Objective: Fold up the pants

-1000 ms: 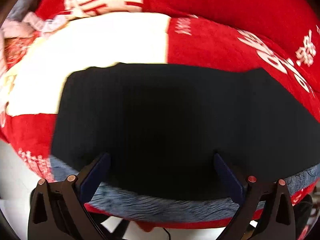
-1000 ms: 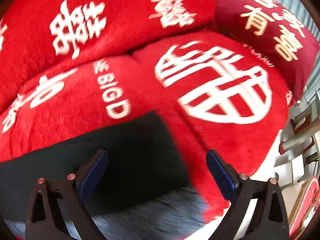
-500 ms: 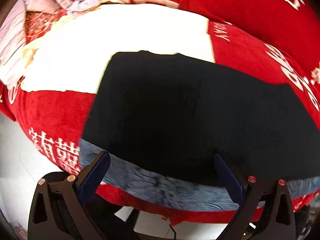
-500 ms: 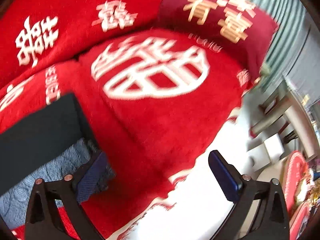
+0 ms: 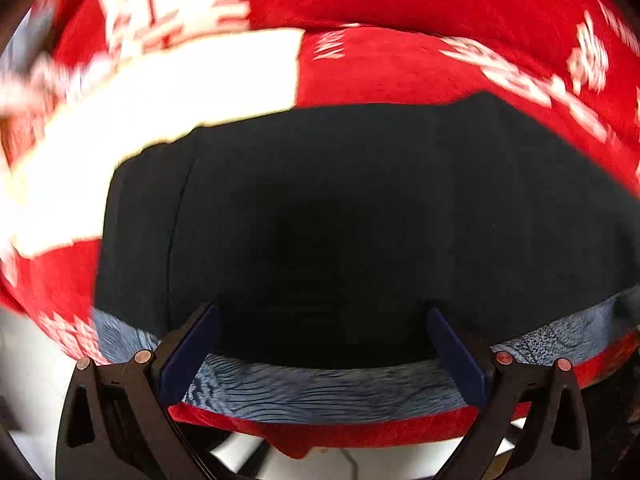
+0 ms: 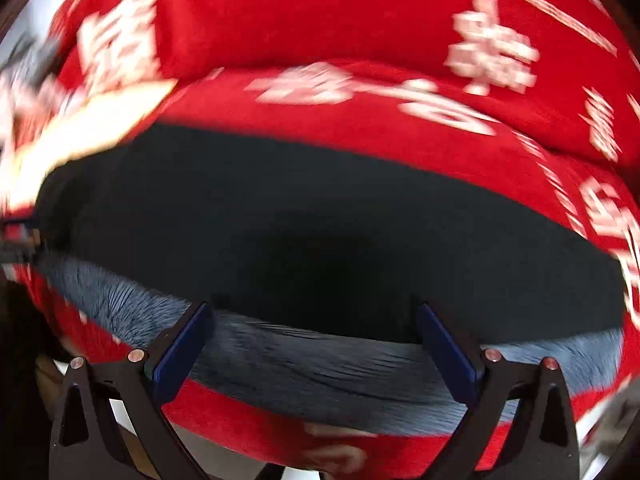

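Black pants lie flat on a red plush sofa cover, and both of my grippers hover over their near edge with nothing in them.

My left gripper (image 5: 320, 344) has its blue pads spread wide, the pants (image 5: 340, 208) and a grey-blue band (image 5: 320, 388) of fabric showing between them; my right gripper (image 6: 312, 344) is spread just as wide over the same pants (image 6: 320, 220) and grey-blue band (image 6: 320, 364). The pants form a broad dark slab running left to right on the red cover (image 5: 400, 68), which carries white characters and lettering. A white patch (image 5: 180, 92) of the cover lies at the far left of the pants. Red cushions (image 6: 360, 8) with white characters rise behind as the backrest. Pale floor (image 5: 24, 360) shows at the near left below the seat edge. Both views are blurred, more so toward the edges.
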`<state>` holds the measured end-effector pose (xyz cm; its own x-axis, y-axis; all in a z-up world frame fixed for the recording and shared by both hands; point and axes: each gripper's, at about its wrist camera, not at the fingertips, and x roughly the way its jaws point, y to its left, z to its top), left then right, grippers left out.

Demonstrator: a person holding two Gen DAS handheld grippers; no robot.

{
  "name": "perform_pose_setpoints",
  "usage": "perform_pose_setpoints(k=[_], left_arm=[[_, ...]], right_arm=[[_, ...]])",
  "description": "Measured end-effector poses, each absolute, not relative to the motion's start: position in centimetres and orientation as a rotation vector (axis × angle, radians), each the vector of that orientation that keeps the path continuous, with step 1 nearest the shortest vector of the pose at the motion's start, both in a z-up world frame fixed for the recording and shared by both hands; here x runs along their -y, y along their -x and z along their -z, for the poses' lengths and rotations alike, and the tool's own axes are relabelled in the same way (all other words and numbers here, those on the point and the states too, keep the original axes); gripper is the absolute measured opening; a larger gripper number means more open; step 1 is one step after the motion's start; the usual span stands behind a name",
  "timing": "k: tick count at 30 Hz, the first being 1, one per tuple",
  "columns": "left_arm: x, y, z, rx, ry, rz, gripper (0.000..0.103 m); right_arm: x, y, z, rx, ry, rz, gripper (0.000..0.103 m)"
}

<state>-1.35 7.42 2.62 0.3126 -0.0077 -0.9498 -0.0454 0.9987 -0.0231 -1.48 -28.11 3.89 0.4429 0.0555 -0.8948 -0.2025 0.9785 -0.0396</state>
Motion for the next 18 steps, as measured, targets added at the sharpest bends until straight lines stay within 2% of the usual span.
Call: perform_pose_setpoints(k=[5,8,12,15,18], left_arm=[[-12.1,2.1,-2.1,-1.259,0.226,0.039,0.103],[-11.8,2.2,-2.2,-1.259,0.179,0.056,0.103],[-11.3,1.8,-4.0,-1.209,0.16,0.033,0.103],[-10.9,-1.0,-4.2,-1.208,0.091,-0.055,0.103],[-10.3,-4.2,-3.2,-1.233,0.062,-0.137,0.103]], right_arm=[[31.5,1.7,-4.4,-1.117,0.089,-0.133,0.103],[33.8,1.8,-4.4,-1.133,0.086,-0.058,0.103],[38.0,1.3,-4.7,-1.165,-0.057,0.075,0.103],[37.1,-0.1,-5.7,-1.158,-0.108,0.111,0.103],[31.3,-2.3,-6.7,-1.132,-0.059,0.011,0.103]])
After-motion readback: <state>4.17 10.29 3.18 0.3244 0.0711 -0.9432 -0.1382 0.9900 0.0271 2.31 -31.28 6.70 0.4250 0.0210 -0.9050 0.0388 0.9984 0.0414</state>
